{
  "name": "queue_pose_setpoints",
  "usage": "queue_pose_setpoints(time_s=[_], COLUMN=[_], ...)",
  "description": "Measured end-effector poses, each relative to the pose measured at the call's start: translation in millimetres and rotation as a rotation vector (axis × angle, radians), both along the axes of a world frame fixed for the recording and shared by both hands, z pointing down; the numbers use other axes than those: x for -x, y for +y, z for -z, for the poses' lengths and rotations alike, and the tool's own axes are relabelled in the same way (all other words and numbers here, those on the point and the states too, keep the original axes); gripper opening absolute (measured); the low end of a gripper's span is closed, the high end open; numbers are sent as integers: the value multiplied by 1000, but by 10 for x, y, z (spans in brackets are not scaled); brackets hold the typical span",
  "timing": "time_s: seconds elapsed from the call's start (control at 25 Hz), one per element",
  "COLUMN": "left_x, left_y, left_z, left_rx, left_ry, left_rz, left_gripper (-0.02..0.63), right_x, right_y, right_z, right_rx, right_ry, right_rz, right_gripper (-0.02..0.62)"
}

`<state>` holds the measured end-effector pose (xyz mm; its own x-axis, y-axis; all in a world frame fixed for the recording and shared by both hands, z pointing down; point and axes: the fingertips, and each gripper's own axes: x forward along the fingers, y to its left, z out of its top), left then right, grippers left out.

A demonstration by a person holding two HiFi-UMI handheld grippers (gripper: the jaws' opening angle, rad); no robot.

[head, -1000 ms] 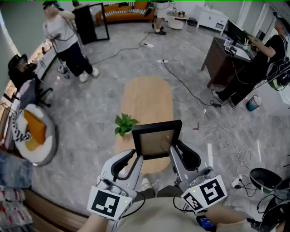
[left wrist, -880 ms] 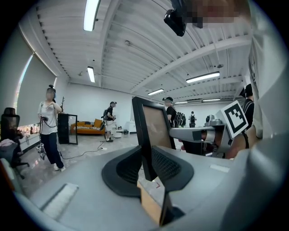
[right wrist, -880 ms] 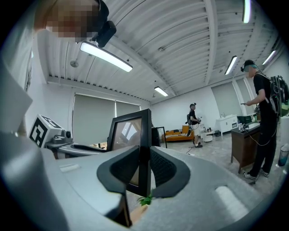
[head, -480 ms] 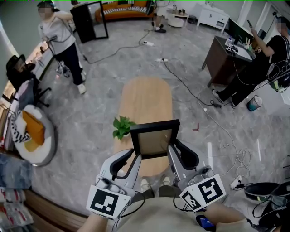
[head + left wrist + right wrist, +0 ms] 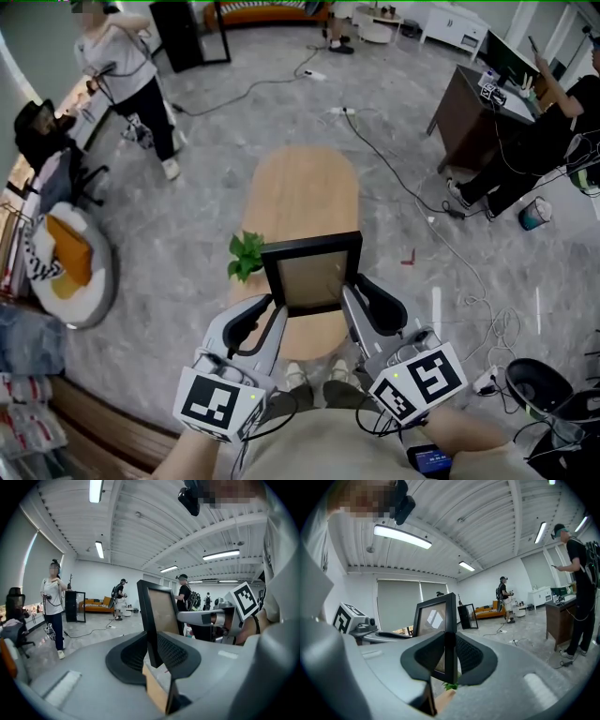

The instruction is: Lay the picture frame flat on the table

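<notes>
A black picture frame (image 5: pixel 312 272) with a brownish panel hangs upright in the air over the near end of the oval wooden table (image 5: pixel 305 192). My left gripper (image 5: pixel 273 316) is shut on the frame's left edge, and my right gripper (image 5: pixel 349 302) is shut on its right edge. In the left gripper view the frame's edge (image 5: pixel 148 620) stands between the dark pads (image 5: pixel 176 652). The right gripper view shows the frame (image 5: pixel 436 616) clamped the same way, with the right gripper (image 5: pixel 450 660) closed on its side bar.
A small green plant (image 5: pixel 246 253) stands on the table's left edge, just beside the frame. Cables (image 5: pixel 394 178) run over the grey floor. A dark desk (image 5: pixel 469 108) stands at the right, a cushioned chair (image 5: pixel 66 267) at the left, and a person (image 5: pixel 122 70) at the far left.
The frame and both grippers have shifted slightly up and left in the head view, farther over the table. Both grips are unchanged. The person at the far left has stepped along.
</notes>
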<state>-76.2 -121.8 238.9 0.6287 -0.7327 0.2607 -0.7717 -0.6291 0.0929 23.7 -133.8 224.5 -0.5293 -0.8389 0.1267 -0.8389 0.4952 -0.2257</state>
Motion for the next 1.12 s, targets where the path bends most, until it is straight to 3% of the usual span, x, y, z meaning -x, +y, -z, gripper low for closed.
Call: queue_pose_setpoints(time_s=[0.16,0.4,1.12], left_x=[-84,-180,-134], left_y=[-190,-449,-819], left_z=[-114,-540,-2294], left_rx=[10,83,392], left_ry=[-20,-6,-10], left_rz=[14,13,49], left_gripper=[87,87,86], right_x=[-92,-175,-106], right_y=[-191,-514,-938], right_z=[-186,-570,-2355], right_rx=[67,114,391], right_ry=[-34,-2,58], right_rz=[-1,-16,12], right_gripper=[72,71,71])
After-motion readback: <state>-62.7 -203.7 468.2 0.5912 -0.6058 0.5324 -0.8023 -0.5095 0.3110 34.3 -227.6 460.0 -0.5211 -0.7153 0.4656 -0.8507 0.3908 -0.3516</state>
